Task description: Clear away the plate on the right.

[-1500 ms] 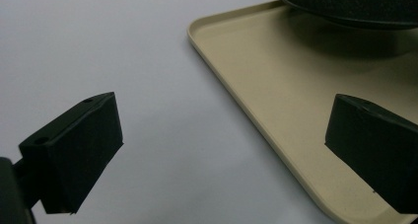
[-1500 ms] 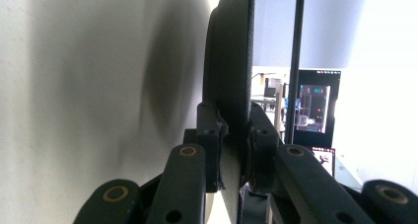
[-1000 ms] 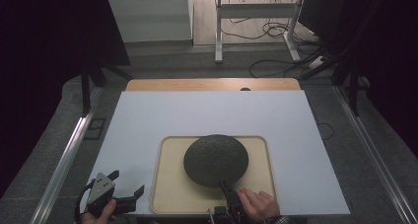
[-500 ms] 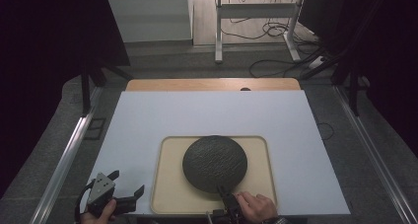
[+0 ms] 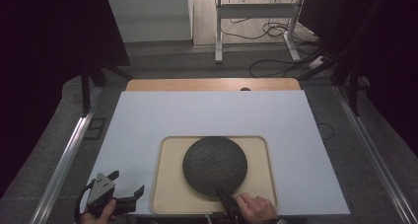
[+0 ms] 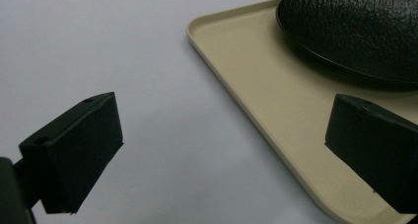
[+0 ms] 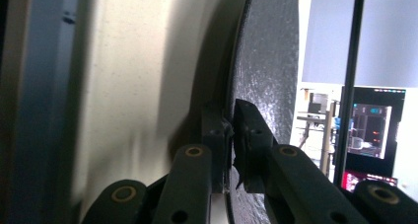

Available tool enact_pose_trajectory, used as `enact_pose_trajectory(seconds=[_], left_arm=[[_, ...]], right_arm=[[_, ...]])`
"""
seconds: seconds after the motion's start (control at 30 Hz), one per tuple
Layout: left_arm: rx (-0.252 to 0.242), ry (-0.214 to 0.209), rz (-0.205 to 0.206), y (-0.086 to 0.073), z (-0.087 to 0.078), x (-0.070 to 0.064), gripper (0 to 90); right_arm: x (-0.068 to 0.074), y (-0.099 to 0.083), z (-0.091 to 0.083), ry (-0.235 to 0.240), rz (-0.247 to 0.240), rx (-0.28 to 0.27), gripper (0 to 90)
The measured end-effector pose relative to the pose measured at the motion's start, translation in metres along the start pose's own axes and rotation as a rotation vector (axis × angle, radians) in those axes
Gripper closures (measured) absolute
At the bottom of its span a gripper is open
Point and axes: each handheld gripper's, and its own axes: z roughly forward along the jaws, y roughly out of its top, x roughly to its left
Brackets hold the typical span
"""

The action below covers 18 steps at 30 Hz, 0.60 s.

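Note:
A round dark textured plate (image 5: 215, 165) sits on a beige tray (image 5: 170, 184) near the table's front edge. My right gripper (image 5: 223, 196) is at the plate's near rim, held by a hand, and is shut on that rim; the right gripper view shows the two jaws pinching the plate (image 7: 268, 76) edge at the right gripper (image 7: 230, 145). My left gripper (image 5: 129, 189) is at the front left of the white table, open, its fingers (image 6: 74, 150) spread just left of the tray (image 6: 246, 86) with nothing between them. The plate (image 6: 355, 31) lies ahead to its right.
The white table top (image 5: 207, 115) stretches behind the tray, with a wooden strip (image 5: 212, 84) at its far edge. Metal rails run along both sides. Cables and a desk frame (image 5: 256, 17) stand on the floor beyond.
The plate has shifted slightly toward the near edge of the tray and lies lower with my right gripper on its rim. The left gripper has stayed in place.

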Motion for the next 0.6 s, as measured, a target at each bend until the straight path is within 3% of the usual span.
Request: enact_pose_trajectory(seconds=[0.47, 0.6], left_arm=[[0.004, -0.002, 0.003, 0.000, 0.000, 0.000, 0.6], [0.004, -0.002, 0.001, 0.000, 0.000, 0.000, 0.7]], right_arm=[[-0.008, -0.003, 0.004, 0.083, 0.079, 0.002, 77.6], [-0.010, -0.004, 0.004, 0.073, 0.070, 0.003, 74.5]])
